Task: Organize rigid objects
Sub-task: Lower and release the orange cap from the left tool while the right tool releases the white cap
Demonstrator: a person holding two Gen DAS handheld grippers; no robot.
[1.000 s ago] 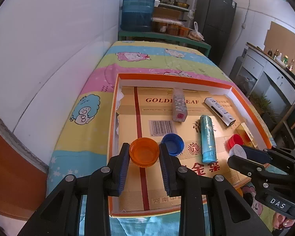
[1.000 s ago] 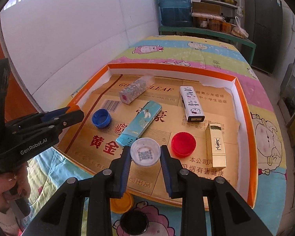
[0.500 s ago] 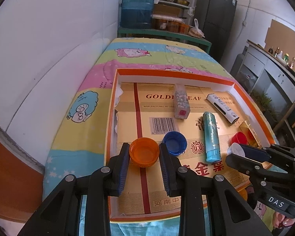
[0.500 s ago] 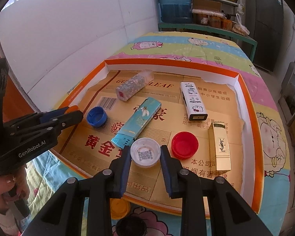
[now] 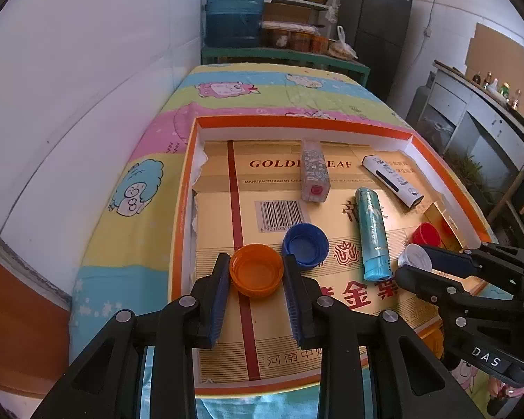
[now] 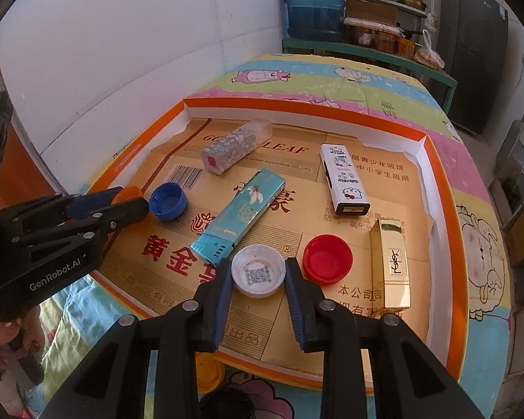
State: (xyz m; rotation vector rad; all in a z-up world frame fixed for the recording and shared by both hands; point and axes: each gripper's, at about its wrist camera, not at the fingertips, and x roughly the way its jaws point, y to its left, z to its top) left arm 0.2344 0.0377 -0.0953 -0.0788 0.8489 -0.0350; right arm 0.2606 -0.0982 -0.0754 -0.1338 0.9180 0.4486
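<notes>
My left gripper [image 5: 256,274] is shut on an orange cap [image 5: 256,274], held over the near left part of the orange-rimmed tray [image 5: 297,120]. A blue cap [image 5: 305,245] lies just right of it. My right gripper [image 6: 258,276] is shut on a white cap [image 6: 258,271] with a QR code inside, next to a red cap [image 6: 327,259]. The left gripper [image 6: 129,202] shows in the right wrist view beside the blue cap [image 6: 167,201]. The right gripper [image 5: 419,265] shows in the left wrist view, holding the white cap [image 5: 415,258].
In the tray lie a teal box [image 6: 239,216], a floral box [image 6: 235,152], a white cartoon box [image 6: 344,178] and a gold box [image 6: 393,262]. Outside the near rim on the cloth sit a yellow cap [image 6: 208,372] and a black cap [image 6: 234,403].
Both grippers, each still holding its cap, have moved forward over the tray; the objects in the tray appear closer.
</notes>
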